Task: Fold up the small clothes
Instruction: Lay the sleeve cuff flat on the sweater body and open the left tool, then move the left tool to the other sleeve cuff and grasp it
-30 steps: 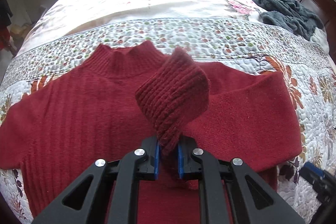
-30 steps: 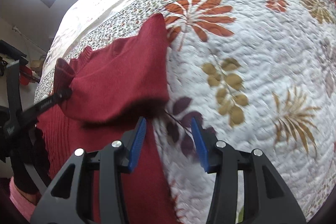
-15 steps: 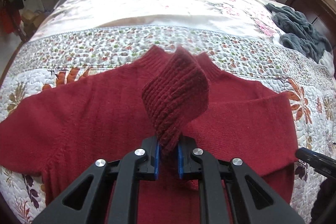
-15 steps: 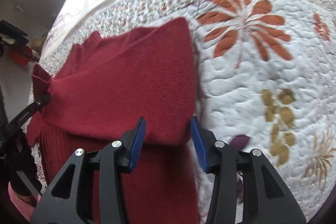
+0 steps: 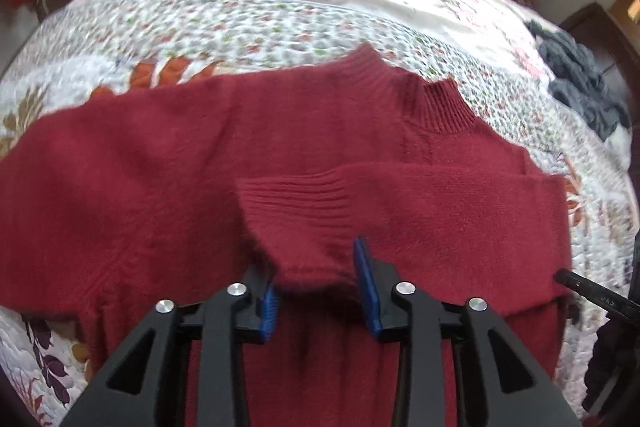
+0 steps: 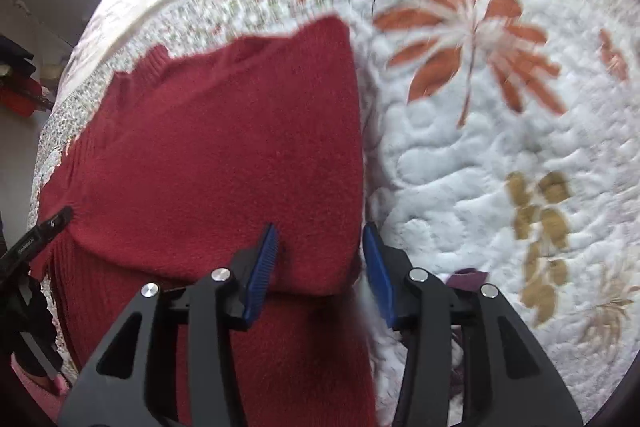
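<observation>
Having parted wide, the left claw (image 5: 316,283) has dropped the red sweater's (image 5: 160,187) cuff (image 5: 296,203) just ahead, finishing that sleeve fold, while the right claw (image 6: 320,267) gapes over the folded edge.

The sweater (image 5: 200,167) runs off the left and bottom edges of the left wrist view, so its hem and far cuff can't be seen. The folded sleeve (image 5: 420,211) covers the chest beneath it. The left gripper (image 5: 320,291) hides the sleeve's near edge. The quilt (image 6: 500,147) is smeared with motion blur. A dark heap (image 5: 580,83) is too blurred to identify. The right gripper (image 6: 320,267) hides the fabric below.
</observation>
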`<state>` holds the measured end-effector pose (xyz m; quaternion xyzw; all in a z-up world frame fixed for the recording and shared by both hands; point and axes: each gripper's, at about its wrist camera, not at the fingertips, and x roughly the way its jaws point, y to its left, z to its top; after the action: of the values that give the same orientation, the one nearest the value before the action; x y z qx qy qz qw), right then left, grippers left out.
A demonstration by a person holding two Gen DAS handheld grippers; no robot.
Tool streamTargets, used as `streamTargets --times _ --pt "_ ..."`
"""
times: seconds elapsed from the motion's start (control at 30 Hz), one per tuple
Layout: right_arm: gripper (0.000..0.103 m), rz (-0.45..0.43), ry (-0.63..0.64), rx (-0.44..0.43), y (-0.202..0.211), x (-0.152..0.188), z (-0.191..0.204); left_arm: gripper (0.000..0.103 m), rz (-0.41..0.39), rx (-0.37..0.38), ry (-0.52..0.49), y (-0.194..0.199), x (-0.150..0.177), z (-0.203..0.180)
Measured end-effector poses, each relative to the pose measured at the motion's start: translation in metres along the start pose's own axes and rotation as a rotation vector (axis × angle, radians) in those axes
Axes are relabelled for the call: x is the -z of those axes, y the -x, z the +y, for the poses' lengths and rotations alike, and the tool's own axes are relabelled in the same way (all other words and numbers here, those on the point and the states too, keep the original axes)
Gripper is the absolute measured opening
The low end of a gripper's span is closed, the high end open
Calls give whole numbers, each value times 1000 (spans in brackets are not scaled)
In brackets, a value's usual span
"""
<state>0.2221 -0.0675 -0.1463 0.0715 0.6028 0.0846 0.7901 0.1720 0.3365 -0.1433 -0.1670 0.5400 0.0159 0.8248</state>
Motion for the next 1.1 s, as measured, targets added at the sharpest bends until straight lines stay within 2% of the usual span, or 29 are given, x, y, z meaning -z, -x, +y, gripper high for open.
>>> streamTargets --times 0.1,0.2,0.23,0.27,0.3,0.47,0.67,0.77,0.83,0.9,1.1 --pt "46 -46 15 -17 19 1 9 42 11 49 41 2 0 12" --pt "46 -30 51 -68 21 3 25 40 35 61 86 -7 -5 16" --pt "45 -16 72 -73 16 4 32 40 37 57 94 -10 -7 16" --pt "44 -4 85 -62 11 4 37 28 39 47 98 -13 -9 14" --pt "44 7 93 -49 7 3 39 24 44 33 99 -16 -11 14" --pt "45 71 64 -33 -26 4 35 23 52 -19 80 -27 -14 15" --pt "45 68 67 -34 -27 7 38 25 39 -41 51 -16 -14 15" --pt "46 32 47 -75 0 9 37 25 -23 -93 2 10 -10 10" --pt "46 9 59 -97 19 17 41 29 -51 -108 -34 27 -3 11" --pt "46 -8 81 -119 39 33 45 39 -69 -114 -49 46 11 20" --pt "48 17 88 -159 53 82 59 43 -48 -123 14 72 47 63"
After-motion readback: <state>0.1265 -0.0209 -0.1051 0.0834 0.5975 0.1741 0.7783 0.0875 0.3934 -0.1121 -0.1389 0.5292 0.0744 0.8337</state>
